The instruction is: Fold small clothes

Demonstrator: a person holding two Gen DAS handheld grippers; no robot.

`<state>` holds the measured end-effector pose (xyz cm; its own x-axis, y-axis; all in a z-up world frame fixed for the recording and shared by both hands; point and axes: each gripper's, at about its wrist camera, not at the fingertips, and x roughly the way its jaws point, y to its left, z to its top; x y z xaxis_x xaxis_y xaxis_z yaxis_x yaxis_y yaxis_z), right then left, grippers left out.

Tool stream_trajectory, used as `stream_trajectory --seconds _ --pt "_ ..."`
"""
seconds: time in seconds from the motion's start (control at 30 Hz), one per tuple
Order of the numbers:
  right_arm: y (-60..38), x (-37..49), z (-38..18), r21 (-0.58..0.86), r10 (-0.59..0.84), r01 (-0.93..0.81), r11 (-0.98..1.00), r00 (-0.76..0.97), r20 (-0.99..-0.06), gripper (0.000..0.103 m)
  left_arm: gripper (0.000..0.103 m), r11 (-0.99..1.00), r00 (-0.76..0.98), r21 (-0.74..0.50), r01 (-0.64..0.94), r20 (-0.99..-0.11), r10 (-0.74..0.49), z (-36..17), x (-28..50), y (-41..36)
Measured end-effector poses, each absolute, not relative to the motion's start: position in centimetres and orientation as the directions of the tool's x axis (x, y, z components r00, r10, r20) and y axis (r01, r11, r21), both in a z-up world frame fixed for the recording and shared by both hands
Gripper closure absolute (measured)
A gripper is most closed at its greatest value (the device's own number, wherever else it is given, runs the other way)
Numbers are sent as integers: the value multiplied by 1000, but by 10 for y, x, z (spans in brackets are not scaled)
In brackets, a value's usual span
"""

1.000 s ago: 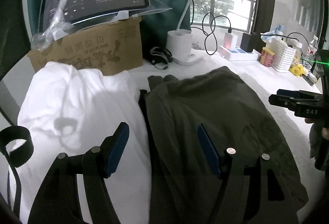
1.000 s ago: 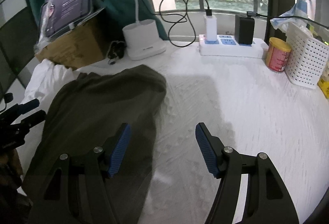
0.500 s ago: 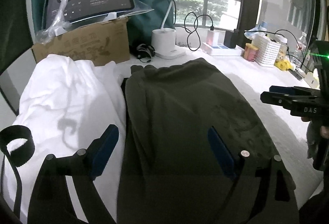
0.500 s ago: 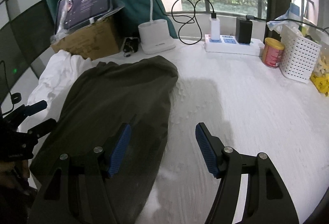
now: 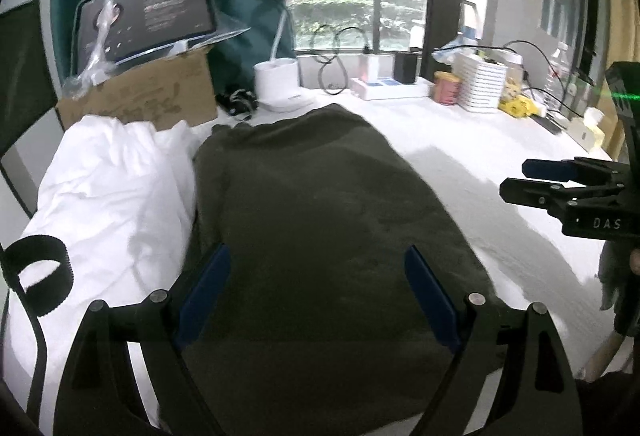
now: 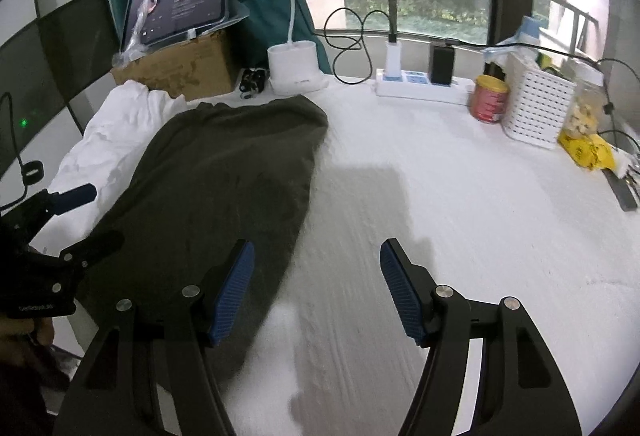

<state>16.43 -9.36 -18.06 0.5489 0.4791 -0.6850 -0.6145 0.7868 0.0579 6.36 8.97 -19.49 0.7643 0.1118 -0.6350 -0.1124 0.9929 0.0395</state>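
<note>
**Desk:** Olive-green garment (image 5: 320, 220) first. Where does it lie in the left wrist view?

**Caption writer:** Spread flat on the white table (image 5: 460, 156), its far end toward the window and its near hem under the left gripper (image 5: 316, 288). That gripper's blue pads stand wide apart above the cloth, pressing on nothing. A heap of white fabric (image 5: 108, 188) touches the garment's left edge. The right gripper (image 5: 560, 182) hovers off its right edge, over bare table.

**Desk:** And how is it likely to handle?

**Caption writer:** It looks soft and limp, a matte knit, light enough to sag and drape once lifted. Slipping out of ribbed pads seems unlikely; bunching is the greater risk. The near corners or the side hems look like the best places to pinch.

**Desk:** The right wrist view?

**Caption writer:** There the garment (image 6: 224, 188) fills the left half, its right edge running diagonally down to the right gripper (image 6: 316, 288). The left pad sits over that edge, the right pad over bare table; jaws apart, nothing between them. The left gripper (image 6: 64, 212) is at the far left, over the garment's other side. Behind stand a cardboard box (image 6: 176, 68), a lamp base (image 6: 294, 72) and a power strip (image 6: 420, 86), all apart from the cloth.
</note>
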Motion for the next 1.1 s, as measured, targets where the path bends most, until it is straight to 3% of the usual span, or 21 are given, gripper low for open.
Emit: stream_trajectory --seconds 0.37,0.5,0.77,0.93,1.1 --pt "-150 138 -172 41 430 -533 845 632 -645 33 14 997 823 81 0 -566 46 -182 44 39" --pt "-174 131 -170 41 406 -495 868 660 -633 33 5 999 840 49 23 -543 7 -176 41 28" --pt "-228 120 -173 50 356 -412 910 711 -606 33 5 997 853 15 71 -519 -53 -168 36 6" --pt "-260 115 -169 59 327 -363 930 743 -583 33 5 995 870 64 70 -491 -30 -163 34 -10" --pt "-285 111 -164 48 293 -325 945 770 -567 33 5 997 881 -9 74 -468 -70 -151 36 -13"
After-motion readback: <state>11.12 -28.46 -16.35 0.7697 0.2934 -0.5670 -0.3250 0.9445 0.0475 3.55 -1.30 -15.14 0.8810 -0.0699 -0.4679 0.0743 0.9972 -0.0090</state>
